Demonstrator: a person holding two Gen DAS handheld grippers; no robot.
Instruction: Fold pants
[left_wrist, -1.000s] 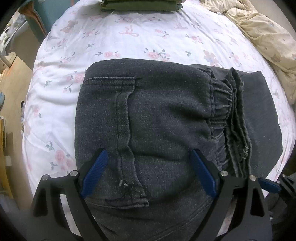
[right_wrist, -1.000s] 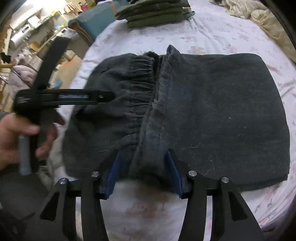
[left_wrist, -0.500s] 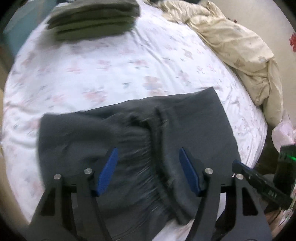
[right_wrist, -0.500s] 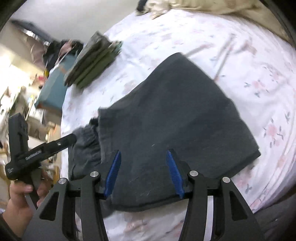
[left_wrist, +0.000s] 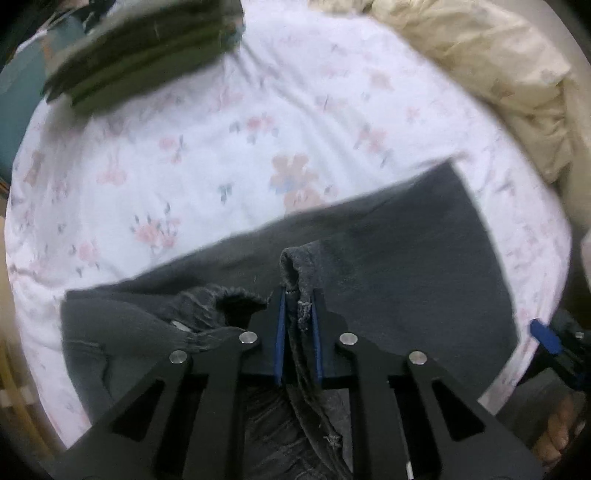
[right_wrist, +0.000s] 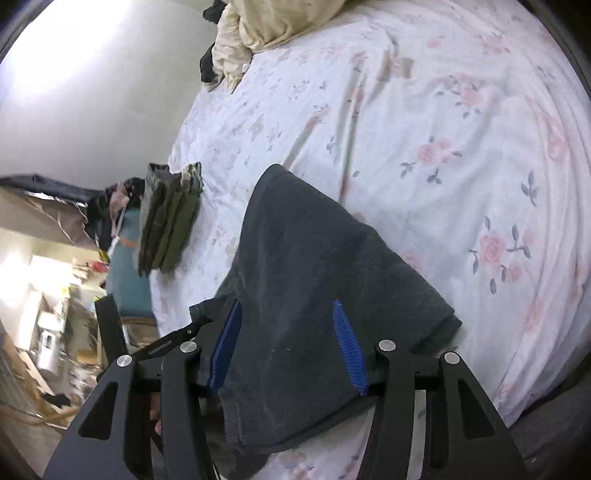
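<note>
**A:** ok so the left gripper (left_wrist: 298, 314) is clamped nearly closed on a bunched, frayed edge of the dark charcoal denim-ish folded pants (left_wrist: 406, 273); looks like the waistband or a hem, can't say which. The right gripper (right_wrist: 288, 343) is wide open, its 2 blue pads straddling the cloth, and I can't see either one biting on anything.

**B:** So only 1 grip is carrying it. My guess at the risk: the pinch is thin, so if the left hand lifts or drags, the layers underneath could peel apart and wreck the fold. Also the pants sit right at the near edge of the white floral bedsheet (left_wrist: 229, 155), so a pull toward the person might slide them off the bed.

**A:** yep, and the loose bunch to the left of the jaws might snag.

**B:** Hard-to-see stuff?

**A:** left view is motion-blurred, the near part of the pants hides under both grippers, so I can't count layers. Stack of folded olive-green clothes (right_wrist: 168, 218) sits near the far-left corner, crumpled cream blanket (left_wrist: 480, 59) along the far-right edge, both well apart from the pants.
</note>
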